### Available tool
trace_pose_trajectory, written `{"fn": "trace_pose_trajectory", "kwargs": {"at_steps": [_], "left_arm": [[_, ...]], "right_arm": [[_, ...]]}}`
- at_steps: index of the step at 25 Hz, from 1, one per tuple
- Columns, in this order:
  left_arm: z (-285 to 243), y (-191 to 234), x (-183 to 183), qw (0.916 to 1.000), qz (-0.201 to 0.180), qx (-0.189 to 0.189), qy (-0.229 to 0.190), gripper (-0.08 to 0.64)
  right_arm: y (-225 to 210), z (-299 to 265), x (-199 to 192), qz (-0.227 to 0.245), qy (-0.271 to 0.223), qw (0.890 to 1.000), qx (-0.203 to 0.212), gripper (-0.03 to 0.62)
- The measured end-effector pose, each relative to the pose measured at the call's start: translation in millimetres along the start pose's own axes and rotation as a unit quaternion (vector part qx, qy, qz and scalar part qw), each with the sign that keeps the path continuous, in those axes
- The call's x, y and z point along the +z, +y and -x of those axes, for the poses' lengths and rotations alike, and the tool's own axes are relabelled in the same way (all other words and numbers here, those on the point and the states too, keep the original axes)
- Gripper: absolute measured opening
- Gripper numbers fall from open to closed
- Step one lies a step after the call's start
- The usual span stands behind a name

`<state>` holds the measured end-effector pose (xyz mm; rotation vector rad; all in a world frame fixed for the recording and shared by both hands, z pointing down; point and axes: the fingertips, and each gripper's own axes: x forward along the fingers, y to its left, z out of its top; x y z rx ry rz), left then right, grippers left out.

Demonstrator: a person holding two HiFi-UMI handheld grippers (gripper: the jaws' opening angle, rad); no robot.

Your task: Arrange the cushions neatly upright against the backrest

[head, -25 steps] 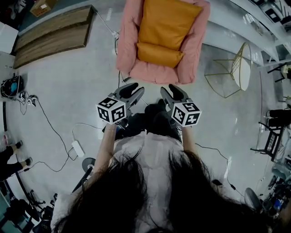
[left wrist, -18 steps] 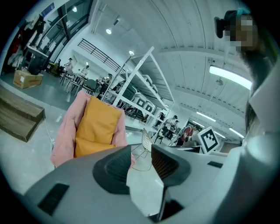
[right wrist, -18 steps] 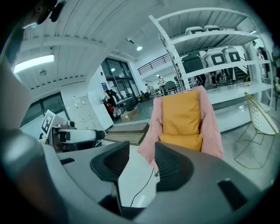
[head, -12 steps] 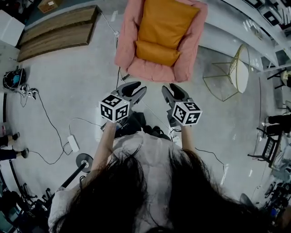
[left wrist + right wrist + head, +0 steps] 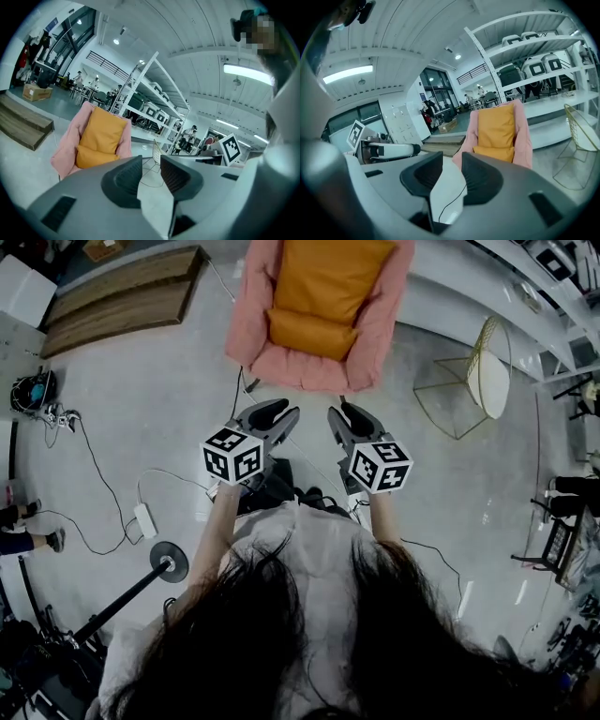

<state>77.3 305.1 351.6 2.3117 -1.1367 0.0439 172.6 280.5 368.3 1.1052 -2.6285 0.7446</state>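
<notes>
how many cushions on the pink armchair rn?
2. A large orange cushion leans against the backrest of the pink armchair; a smaller orange cushion lies across the seat in front of it. Any others behind them would be hidden.

Head view looks steeply down; both gripper views face the armchair (image 5: 251,329).

I see matt orange cloth cushions (image 5: 333,276) on a soft pink fabric armchair (image 5: 246,329), glossy smooth floor (image 5: 141,427), matt wooden steps (image 5: 112,301).

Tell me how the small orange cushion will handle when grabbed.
Probably soft and squashy: the small orange cushion looks plump and rounded, so likely light. It may slump if stood up; it lies low on the pink chair.
</notes>
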Motion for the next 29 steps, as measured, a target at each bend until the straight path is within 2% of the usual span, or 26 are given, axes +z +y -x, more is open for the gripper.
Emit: {"fn": "trace_pose_trajectory", "kwargs": {"at_steps": [6, 29], "left_arm": [[-6.8, -18.7, -9.3, 0.9999, -0.009, -0.001, 0.008, 0.132], [-9.0, -18.2, -1.9, 0.9997, -0.02, 0.002, 0.014, 0.132]], "right_arm": [[-0.4, 14.9, -4.5, 0.005, -0.005, 1.0, 0.012, 0.083], [-1.2, 17.3, -10.0, 0.008, 0.004, 1.0, 0.015, 0.078]]}}
